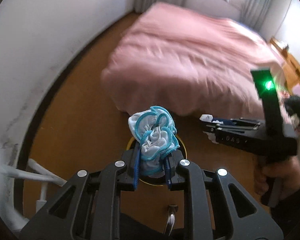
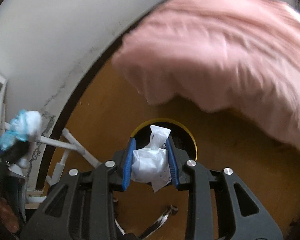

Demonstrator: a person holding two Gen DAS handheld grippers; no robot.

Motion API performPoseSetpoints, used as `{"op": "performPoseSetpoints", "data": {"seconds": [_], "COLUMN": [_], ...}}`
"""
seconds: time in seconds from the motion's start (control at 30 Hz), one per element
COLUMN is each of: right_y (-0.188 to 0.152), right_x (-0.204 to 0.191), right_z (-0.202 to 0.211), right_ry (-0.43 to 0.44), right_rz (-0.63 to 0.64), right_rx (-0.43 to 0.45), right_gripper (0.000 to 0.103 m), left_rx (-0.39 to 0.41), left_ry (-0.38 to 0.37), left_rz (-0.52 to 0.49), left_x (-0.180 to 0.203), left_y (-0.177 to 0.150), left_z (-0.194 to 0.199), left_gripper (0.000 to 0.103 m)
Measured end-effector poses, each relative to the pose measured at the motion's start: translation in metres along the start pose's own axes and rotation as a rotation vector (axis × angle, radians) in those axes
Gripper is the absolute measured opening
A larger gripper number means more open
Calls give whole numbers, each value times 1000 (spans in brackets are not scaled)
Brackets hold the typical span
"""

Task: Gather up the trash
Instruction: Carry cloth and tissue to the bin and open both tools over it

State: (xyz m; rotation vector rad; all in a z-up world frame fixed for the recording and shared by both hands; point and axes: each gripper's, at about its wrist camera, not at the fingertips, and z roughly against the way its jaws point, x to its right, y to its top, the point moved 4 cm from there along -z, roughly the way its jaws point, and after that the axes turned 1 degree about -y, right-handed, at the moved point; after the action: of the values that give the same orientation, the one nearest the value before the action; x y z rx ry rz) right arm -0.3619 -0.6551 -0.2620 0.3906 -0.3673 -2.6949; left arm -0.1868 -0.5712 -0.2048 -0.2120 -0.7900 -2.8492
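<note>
My left gripper (image 1: pixel 153 160) is shut on a crumpled light-blue wad with teal scalloped trim (image 1: pixel 153 134), held above a round dark bin with a yellow rim (image 1: pixel 185 150) on the wooden floor. My right gripper (image 2: pixel 151 154) is shut on a crumpled white tissue wad (image 2: pixel 150 164), held directly over the same yellow-rimmed bin (image 2: pixel 191 134). The right gripper also shows in the left wrist view (image 1: pixel 208 128) at the right, gripped by a hand. The left gripper with its blue wad (image 2: pixel 27 125) shows blurred at the left of the right wrist view.
A bed with a pink cover (image 1: pixel 190 60) stands beyond the bin, and also shows in the right wrist view (image 2: pixel 230 50). A white wall (image 1: pixel 40 50) runs along the left. A white rack frame (image 2: pixel 70 146) stands by the wall. A metal chair leg (image 2: pixel 162 220) is below.
</note>
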Motion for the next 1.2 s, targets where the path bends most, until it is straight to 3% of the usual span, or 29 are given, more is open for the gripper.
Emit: {"op": "performPoseSetpoints", "data": {"seconds": [0.2, 0.5, 0.53, 0.57, 0.63, 0.67, 0.7, 0.9, 1.07, 1.2], "right_y": [-15, -13, -12, -11, -9, -7, -7, -4, 3, 14], "right_x": [21, 25, 25, 24, 23, 22, 21, 19, 12, -10], "right_z": [-50, -61, -60, -59, -57, -56, -55, -49, -19, 31], "right_ry": [11, 32, 34, 34, 24, 20, 15, 2, -32, -36], "right_rz": [-37, -58, -59, -61, -65, -62, -57, -56, -39, -7], "right_rx": [-114, -135, -134, -128, -119, -110, -105, -85, -11, 102], "right_gripper": [32, 32, 32, 34, 49, 59, 62, 62, 63, 78], "left_rx": [-143, -206, -205, -202, -184, -169, -155, -135, -71, 18], "left_ry": [-22, -42, -41, -38, -24, -20, -16, -13, 16, 64], "left_rz": [-4, 19, 16, 10, -3, -7, -13, -9, -30, -48], "left_x": [5, 5, 5, 5, 6, 7, 7, 8, 12, 14], "left_y": [-20, -35, -32, -31, -27, -24, -22, -17, -12, -7], "left_z": [-96, -128, -127, -126, -122, -122, -118, -100, -61, 0], "left_gripper": [19, 20, 24, 37, 60, 62, 63, 63, 76, 87]}}
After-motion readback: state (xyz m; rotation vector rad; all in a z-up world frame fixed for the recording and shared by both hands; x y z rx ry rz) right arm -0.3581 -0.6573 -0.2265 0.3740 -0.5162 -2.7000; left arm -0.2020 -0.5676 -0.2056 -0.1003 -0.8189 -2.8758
